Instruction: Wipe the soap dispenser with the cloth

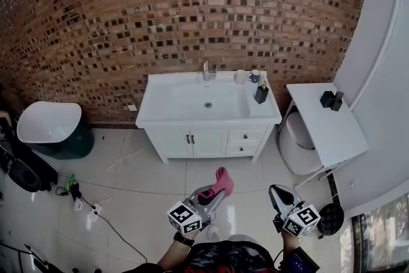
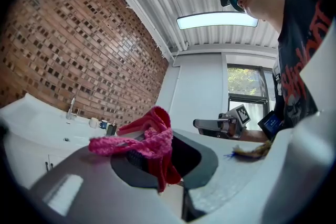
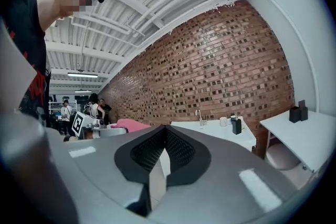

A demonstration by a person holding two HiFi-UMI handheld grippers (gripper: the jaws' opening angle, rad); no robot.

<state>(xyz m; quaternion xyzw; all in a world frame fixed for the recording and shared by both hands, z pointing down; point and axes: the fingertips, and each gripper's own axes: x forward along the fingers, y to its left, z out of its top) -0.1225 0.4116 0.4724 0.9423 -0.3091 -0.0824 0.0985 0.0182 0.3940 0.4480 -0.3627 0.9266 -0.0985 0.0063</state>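
Left gripper [image 1: 216, 192]: nearest to the person and pointing level toward the vanity. Its fingers [image 2: 84, 176] pinch the pink knitted cloth [image 2: 144, 139], which is bunched over the tips.
Right gripper [image 1: 277, 190]: beside the left one and also level. Its fingers [image 3: 220, 181] are pressed together with nothing between them.
Floor [image 1: 147, 188]: pale tiles lie between the person and the vanity. A power strip with cables [image 1: 86, 204] lies to the left, away from the straight path.
Vanity worktop [image 1: 156, 102]: white, with a basin and a tap [image 1: 206, 69] at the back. It is well apart from both grippers.
Soap dispenser [image 1: 261, 94]: a dark pump bottle, upright on the right part of the worktop and near its right edge. Two cups [image 1: 246, 77] stand just behind it.
Brick wall [image 1: 192, 9]: it closes the scene behind the vanity.
Stage: in my judgement this is the approach. The cloth does not yet touch the dispenser.
Risk, cloth: only a part of it seems pinched, so a quick swing could let it slip to the floor.
Risk, bottle: it stands free near the edge. A side push from the cloth could tip it, slide it off, or knock it into the cups, unless the right fingers spread and steady it.
Risk, pump: pressure from above could squirt soap.
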